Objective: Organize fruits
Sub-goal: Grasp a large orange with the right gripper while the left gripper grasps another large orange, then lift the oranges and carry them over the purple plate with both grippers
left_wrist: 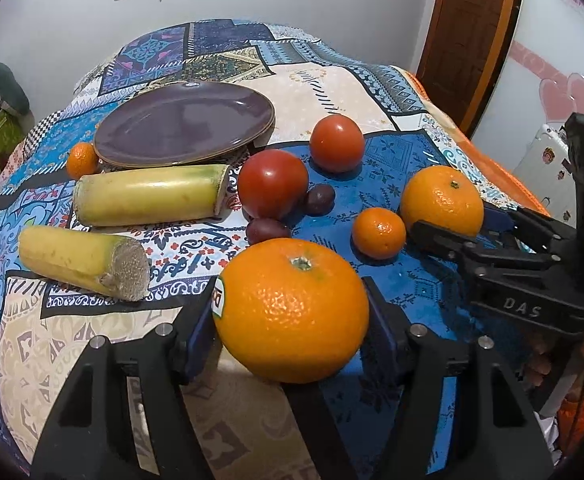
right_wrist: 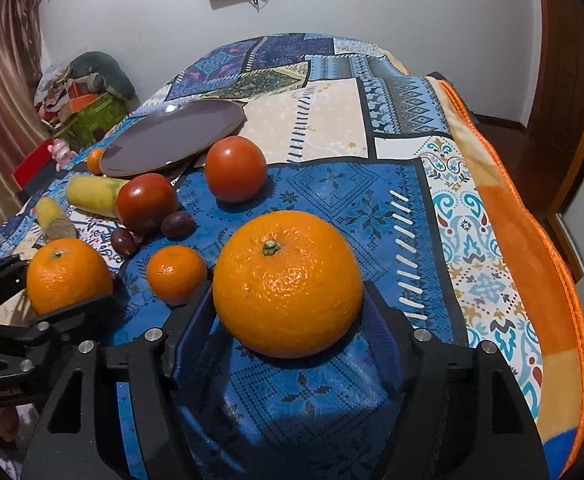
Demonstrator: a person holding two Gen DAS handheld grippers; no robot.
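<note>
Both grippers sit around oranges on the patterned cloth (left_wrist: 331, 80), on the near side of the purple plate (left_wrist: 184, 124). From my remote seat, much is masked. The left gripper (left_wrist: 290, 288) straddles a large orange (left_wrist: 292, 312) whose white sticker (left_wrist: 216, 298) is half covered by one blue pad, its lettering unreadable. Both pads lie so close to the peel that I cannot tell whether they press or merely flank it. The right gripper (right_wrist: 288, 290) frames a second orange (right_wrist: 288, 284), green stem upward. Here the fingers stand apart, with a visible gap on the plate-side pad, and the fruit rests on the cloth. Between the oranges and the plate lie a small mandarin (left_wrist: 378, 233), two red tomatoes (left_wrist: 272, 184) and two dark grapes (left_wrist: 319, 200), one tucked behind a tomato. Another mandarin (left_wrist: 82, 158) peeks from the plate's far rim, partly hidden. Two yellow cut stalks (left_wrist: 150, 195) lie beside the plate.
</note>
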